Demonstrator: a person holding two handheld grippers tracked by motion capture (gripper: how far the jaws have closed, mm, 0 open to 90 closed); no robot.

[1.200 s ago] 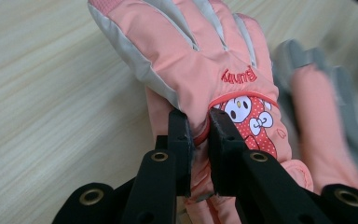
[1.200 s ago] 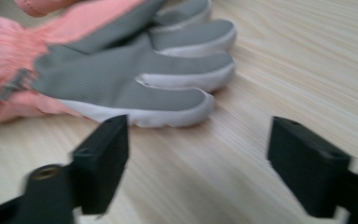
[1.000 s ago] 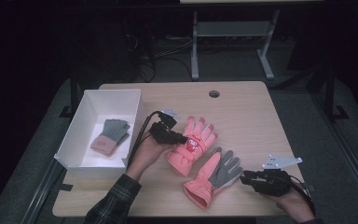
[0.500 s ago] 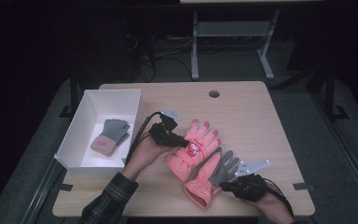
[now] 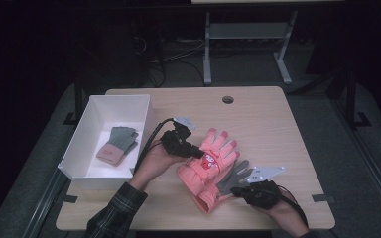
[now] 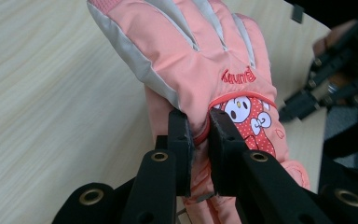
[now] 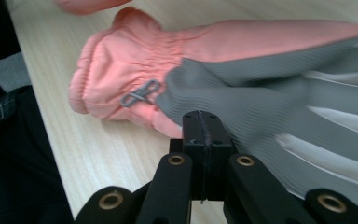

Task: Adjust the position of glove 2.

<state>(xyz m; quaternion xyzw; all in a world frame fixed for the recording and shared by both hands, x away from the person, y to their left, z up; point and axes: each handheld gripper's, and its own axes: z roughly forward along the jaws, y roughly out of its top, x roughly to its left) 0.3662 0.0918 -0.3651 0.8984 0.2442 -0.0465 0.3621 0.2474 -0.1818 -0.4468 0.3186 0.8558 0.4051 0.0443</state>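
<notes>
With one small glove point(image 5: 119, 144) already in the white box point(image 5: 96, 116), the left gripper point(image 5: 198, 154) clamps the pink glove point(image 5: 213, 156) while the right gripper point(image 5: 234, 190), jaws together, touches the grey-palmed glove point(image 5: 233, 174) ahead, both unboxed.

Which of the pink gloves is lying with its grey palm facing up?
The lower pink glove beside the right gripper; the upper glove, pinched by the left gripper, shows its cartoon back.
</notes>
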